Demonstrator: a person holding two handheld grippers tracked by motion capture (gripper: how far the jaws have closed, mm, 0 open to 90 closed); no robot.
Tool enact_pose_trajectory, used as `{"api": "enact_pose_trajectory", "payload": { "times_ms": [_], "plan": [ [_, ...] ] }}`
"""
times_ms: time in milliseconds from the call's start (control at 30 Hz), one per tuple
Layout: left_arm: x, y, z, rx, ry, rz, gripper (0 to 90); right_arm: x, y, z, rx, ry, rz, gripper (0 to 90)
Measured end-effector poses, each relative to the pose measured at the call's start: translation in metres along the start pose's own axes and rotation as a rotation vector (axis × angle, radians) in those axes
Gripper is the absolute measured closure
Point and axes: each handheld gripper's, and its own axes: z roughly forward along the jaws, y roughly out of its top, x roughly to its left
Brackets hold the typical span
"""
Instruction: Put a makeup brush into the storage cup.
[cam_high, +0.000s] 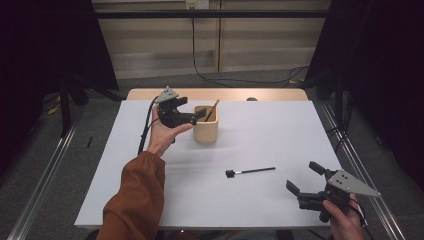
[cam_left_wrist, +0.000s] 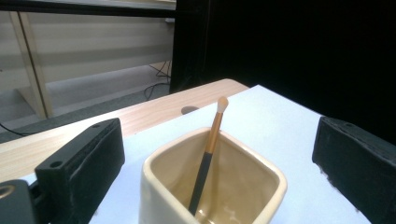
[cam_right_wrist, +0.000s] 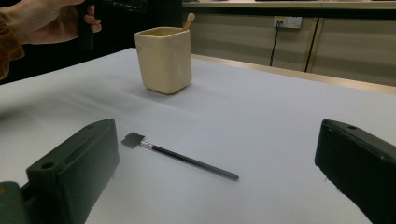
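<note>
On the white table (cam_high: 260, 135), near its far edge, my left gripper (cam_high: 196, 116) hovers at the cup (cam_high: 205, 125), jaws wide and holding nothing; the left gripper view looks between them into the cup (cam_left_wrist: 212, 186). This square cream cup stands upright left of centre, well apart from the near edge. Inside it one brush (cam_left_wrist: 208, 154) leans, black handle down, copper ferrule and pale tip up over the rim; the same brush (cam_high: 212, 110) shows from the high view, tilted toward the far right.

My right gripper (cam_high: 305, 186) waits low at the near right corner, jaws equally wide and empty. Between cup and right gripper lies a second brush (cam_high: 249, 171), flat on the table, its square dark head pointing left, its thin black handle pointing right. The right gripper view frames that second brush (cam_right_wrist: 180, 157) just ahead of the jaws, with the cup (cam_right_wrist: 164, 59) farther off behind it.

I judge the step in hand to be the gathering of brushes into the cup: one is placed, one is left. The next move, as I read it, calls for my right gripper to advance and drop over the thin handle, then close narrowly on it. A flat, slender handle may roll or slip, so the jaws should meet it squarely across.
</note>
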Motion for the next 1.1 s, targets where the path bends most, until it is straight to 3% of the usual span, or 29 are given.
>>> {"api": "enact_pose_trajectory", "payload": {
  "times_ms": [133, 233, 600, 667, 900, 1100],
  "plan": [
    [0.001, 0.002, -0.004, 0.003, 0.011, -0.013, 1.8, 0.0, 0.0, 0.0, -0.001, 0.0, -0.002, 0.0],
    [-0.001, 0.003, -0.006, 0.015, 0.034, 0.022, 1.8, 0.001, 0.0, 0.0, -0.001, 0.002, -0.003, 0.0],
    [-0.006, 0.002, -0.022, -0.002, 0.011, 0.033, 1.7, 0.0, 0.0, 0.0, 0.001, 0.001, 0.0, 0.0],
    [-0.008, 0.001, -0.025, 0.002, 0.031, 0.042, 1.7, 0.0, 0.0, 0.0, 0.001, 0.002, 0.0, 0.0],
    [-0.009, -0.005, -0.039, -0.007, 0.069, 0.022, 2.0, 0.0, 0.0, 0.001, 0.002, 0.003, 0.001, 0.0],
    [-0.014, -0.009, -0.053, -0.016, 0.066, 0.008, 2.3, 0.0, 0.0, 0.001, 0.002, -0.001, 0.004, 0.0]
  ]
}}
